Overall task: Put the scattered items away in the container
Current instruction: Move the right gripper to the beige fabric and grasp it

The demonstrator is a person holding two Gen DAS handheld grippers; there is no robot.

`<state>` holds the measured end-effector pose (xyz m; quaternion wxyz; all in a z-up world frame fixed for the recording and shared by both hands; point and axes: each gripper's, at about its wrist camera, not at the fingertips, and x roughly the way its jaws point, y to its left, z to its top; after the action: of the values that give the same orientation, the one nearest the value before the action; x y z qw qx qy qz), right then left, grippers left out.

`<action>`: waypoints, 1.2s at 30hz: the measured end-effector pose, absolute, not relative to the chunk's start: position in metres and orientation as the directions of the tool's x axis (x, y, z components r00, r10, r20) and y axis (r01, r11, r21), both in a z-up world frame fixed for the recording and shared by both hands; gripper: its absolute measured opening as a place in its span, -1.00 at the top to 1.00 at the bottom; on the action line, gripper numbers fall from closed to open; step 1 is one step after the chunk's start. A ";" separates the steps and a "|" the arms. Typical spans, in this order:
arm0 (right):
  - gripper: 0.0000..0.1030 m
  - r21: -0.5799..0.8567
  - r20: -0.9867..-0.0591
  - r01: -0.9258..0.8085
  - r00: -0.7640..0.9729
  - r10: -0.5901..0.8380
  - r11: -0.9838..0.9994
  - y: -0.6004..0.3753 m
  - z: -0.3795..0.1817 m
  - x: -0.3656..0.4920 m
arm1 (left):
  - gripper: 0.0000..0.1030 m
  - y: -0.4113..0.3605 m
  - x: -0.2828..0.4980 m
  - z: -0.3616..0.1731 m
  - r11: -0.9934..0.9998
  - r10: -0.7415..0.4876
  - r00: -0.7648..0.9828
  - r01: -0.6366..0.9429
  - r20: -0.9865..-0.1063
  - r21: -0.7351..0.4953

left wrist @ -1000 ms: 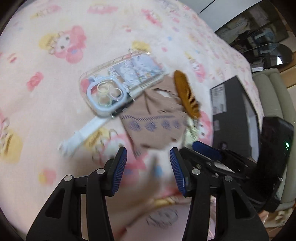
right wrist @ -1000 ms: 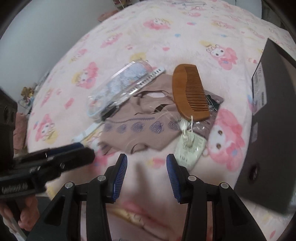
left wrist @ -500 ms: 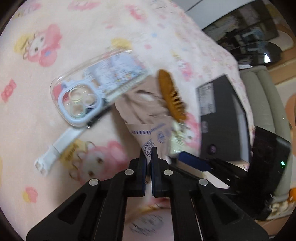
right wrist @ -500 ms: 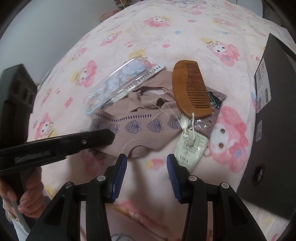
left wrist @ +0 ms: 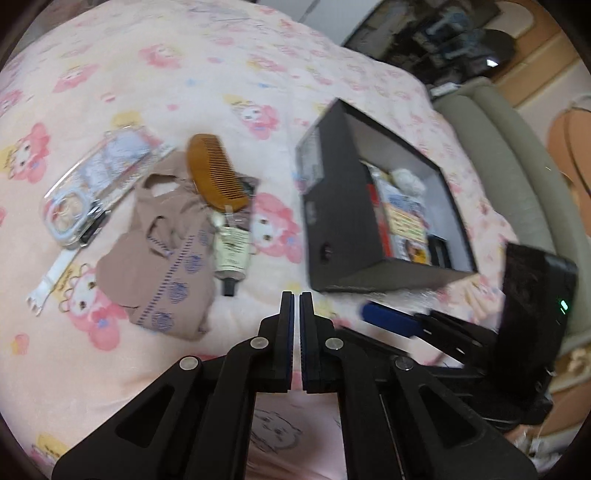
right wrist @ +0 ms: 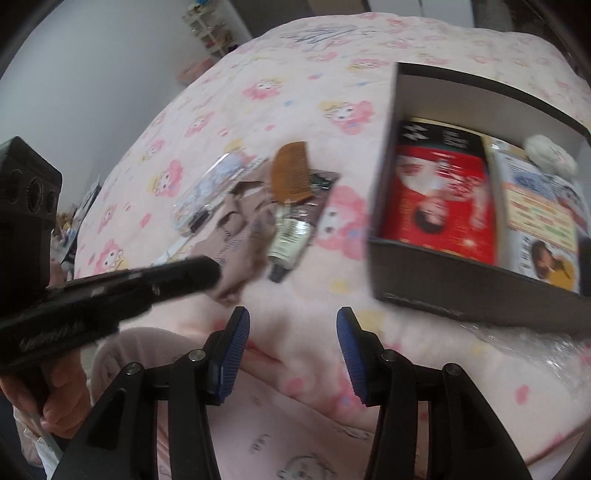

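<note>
On the pink cartoon-print blanket lies a heap: a wooden comb, a brown patterned cloth, a pale tube, a clear phone case and a white strap. To their right an open black box holds a red packet and other printed packs. My left gripper is shut with nothing visible in it, above the blanket between heap and box. My right gripper is opening, with nothing between its pads, near the box's front corner.
A grey padded edge runs beyond the box on the right. A person's hand holds the left tool at the lower left of the right wrist view. Dark furniture stands past the bed's far end.
The left jaws closed from wide open at the brown cloth's edge, then came away without it. Both grippers rose and swung right, bringing the box's inside into view.
</note>
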<state>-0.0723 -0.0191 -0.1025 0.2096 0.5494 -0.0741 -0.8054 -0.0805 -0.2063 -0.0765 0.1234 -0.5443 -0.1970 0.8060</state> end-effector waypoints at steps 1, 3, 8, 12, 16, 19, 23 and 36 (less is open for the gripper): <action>0.13 0.355 -0.852 0.260 -0.306 -0.425 -0.898 -0.018 -0.102 -0.073 | 0.93 -0.212 -0.082 -0.080 -0.897 0.390 -0.374 0.053 -0.842 -0.439; 0.13 0.367 -0.846 0.286 -0.292 -0.446 -0.885 -0.023 -0.103 -0.075 | 0.53 -0.228 -0.084 -0.086 -0.901 0.346 -0.365 0.129 -0.864 -0.415; -0.01 0.407 -0.841 0.335 -0.225 -0.491 -0.850 -0.061 -0.118 -0.094 | -0.02 -0.269 -0.087 -0.104 -0.874 0.314 -0.348 0.258 -0.883 -0.412; -0.15 0.395 -0.858 0.374 -0.175 -0.482 -0.839 -0.097 -0.140 -0.110 | -0.04 -0.286 -0.093 -0.126 -0.816 0.361 -0.314 0.350 -0.878 -0.460; -0.15 0.402 -0.875 0.379 -0.110 -0.472 -0.834 -0.121 -0.169 -0.125 | -0.06 -0.286 -0.102 -0.135 -0.825 0.351 -0.277 0.360 -0.894 -0.436; 0.14 0.420 -0.866 0.388 -0.098 -0.491 -0.820 -0.129 -0.178 -0.127 | -0.08 -0.287 -0.111 -0.145 -0.821 0.360 -0.236 0.380 -0.903 -0.427; 0.82 0.393 -0.866 0.413 -0.135 -0.481 -0.822 -0.128 -0.173 -0.122 | -0.08 -0.286 -0.119 -0.156 -0.815 0.383 -0.189 0.391 -0.904 -0.427; 0.97 0.424 -0.786 0.351 -0.316 -0.532 -0.835 -0.039 -0.109 -0.073 | 0.90 -0.185 -0.095 -0.111 -0.862 0.502 -0.192 -0.031 -0.843 -0.506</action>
<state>-0.0734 -0.0391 -0.1090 0.2739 0.5169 -0.0875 -0.8063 -0.0955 -0.1848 -0.1106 0.1782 -0.6102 -0.1932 0.7474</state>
